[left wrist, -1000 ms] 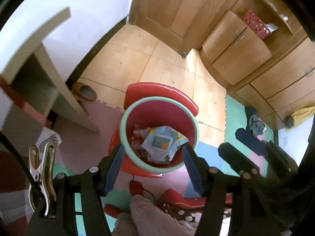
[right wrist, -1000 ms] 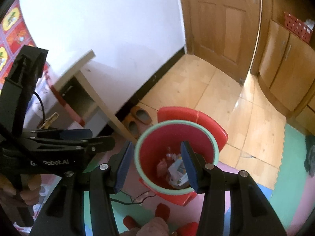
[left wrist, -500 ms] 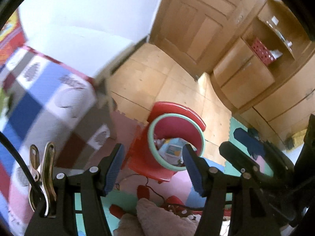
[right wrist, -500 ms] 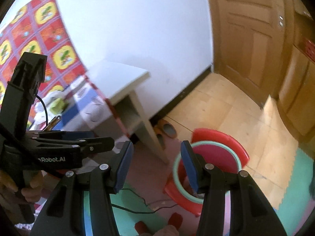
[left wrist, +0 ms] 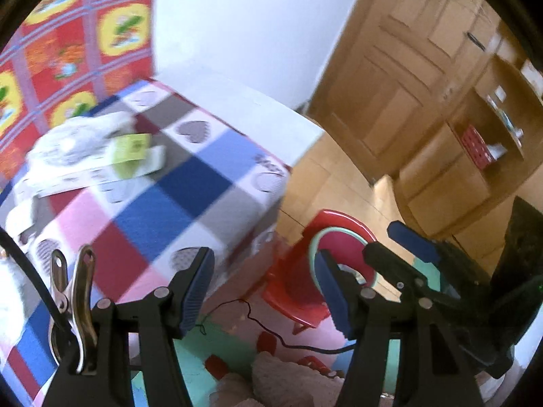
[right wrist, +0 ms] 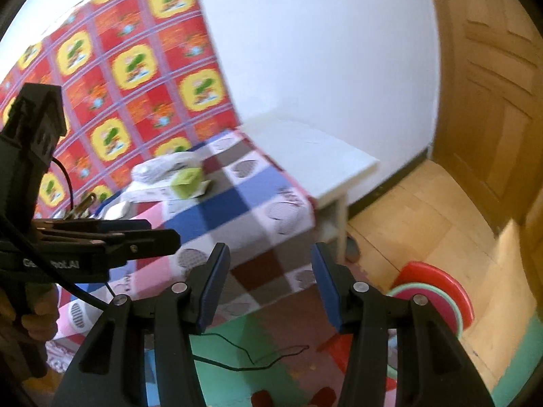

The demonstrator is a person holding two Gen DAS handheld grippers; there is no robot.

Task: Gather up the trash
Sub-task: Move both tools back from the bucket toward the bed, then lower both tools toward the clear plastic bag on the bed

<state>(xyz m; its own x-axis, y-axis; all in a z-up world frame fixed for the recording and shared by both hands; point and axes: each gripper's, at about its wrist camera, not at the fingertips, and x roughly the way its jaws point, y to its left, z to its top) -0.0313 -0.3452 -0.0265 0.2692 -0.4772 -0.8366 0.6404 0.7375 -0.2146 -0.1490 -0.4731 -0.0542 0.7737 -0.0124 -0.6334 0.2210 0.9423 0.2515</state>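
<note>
A red bin with a green rim (left wrist: pixel 342 240) stands on a red stool on the floor, low right in the left wrist view and at the right edge as the bin (right wrist: pixel 441 298) in the right wrist view. On the checked tablecloth (left wrist: pixel 163 203) lie a yellow-green packet (left wrist: pixel 130 147), white paper (left wrist: pixel 68 176) and a clear plastic bag (left wrist: pixel 68 139); the right wrist view shows the packet (right wrist: pixel 186 183) and bag (right wrist: pixel 163 166) too. My left gripper (left wrist: pixel 264 291) is open and holds nothing. My right gripper (right wrist: pixel 268 288) is open and holds nothing. Both hang in front of the table's near edge.
A white side table (right wrist: pixel 315 162) stands past the tablecloth by the wall. Slippers (right wrist: pixel 353 247) lie under it. A wooden door (left wrist: pixel 407 84) and cabinets (left wrist: pixel 475 169) fill the right. A thin black cable (right wrist: pixel 254 363) trails over the foam floor mats (right wrist: pixel 237 346).
Both views have swung up and left from the bin to the table. The bin has slid to the lower right and the trash on the cloth has come into sight. Both grippers stay open.
</note>
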